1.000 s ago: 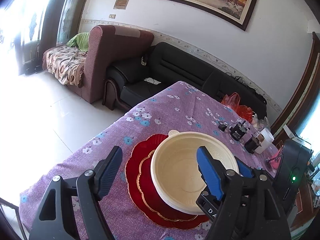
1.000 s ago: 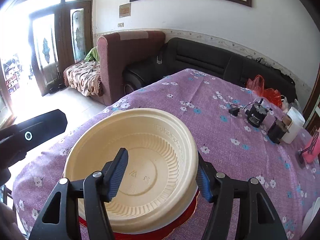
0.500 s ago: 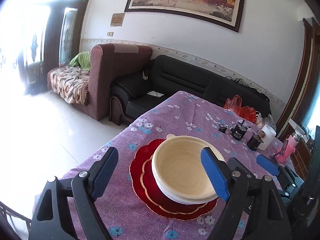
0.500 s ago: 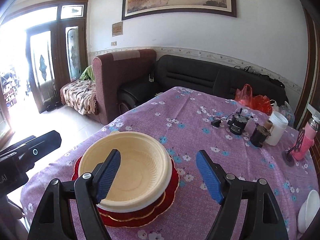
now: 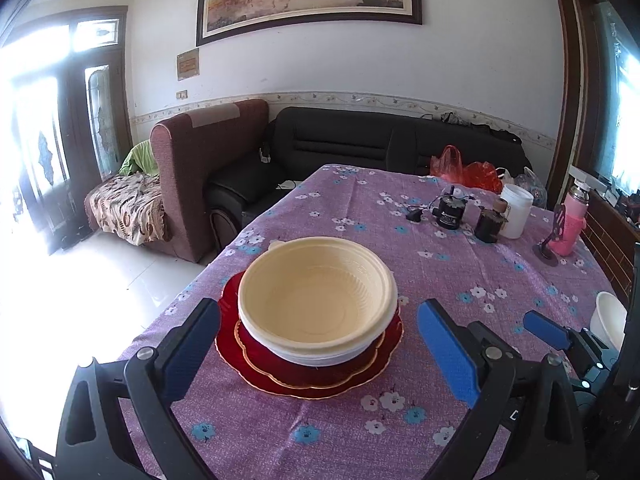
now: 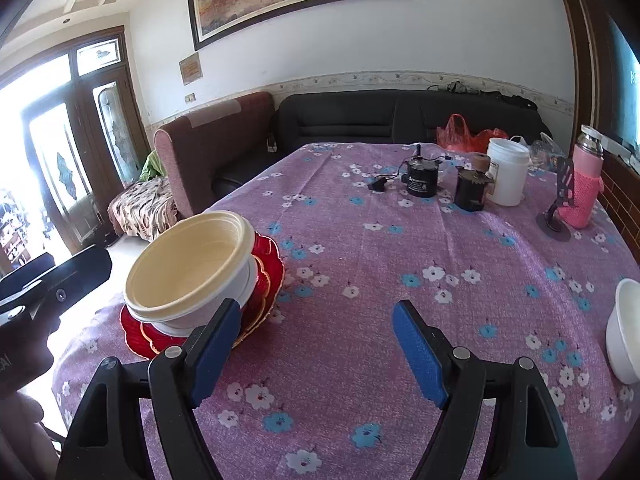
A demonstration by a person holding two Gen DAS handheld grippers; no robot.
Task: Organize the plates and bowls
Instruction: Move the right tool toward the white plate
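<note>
A cream bowl (image 5: 318, 300) sits nested on a white bowl, stacked on red scalloped plates (image 5: 360, 364) on the purple floral tablecloth. The stack also shows in the right wrist view, with the cream bowl (image 6: 192, 264) and red plates (image 6: 268, 268) at left. My left gripper (image 5: 318, 354) is open and empty, pulled back with its jaws either side of the stack. My right gripper (image 6: 316, 354) is open and empty over bare cloth to the right of the stack. A separate white bowl (image 6: 624, 332) stands at the right table edge, also visible in the left wrist view (image 5: 610, 320).
At the back right of the table stand two small black motors (image 6: 422, 178), a white jar (image 6: 508, 176), a pink flask (image 6: 582, 184) and a dark stand (image 6: 558, 212). Sofas (image 5: 360, 148) lie beyond the table's far edge. The table's left edge drops to the floor.
Both grippers have pulled back and away from the bowl stack. The right gripper has let go of the cream bowl, opened wider and swung to the right.
</note>
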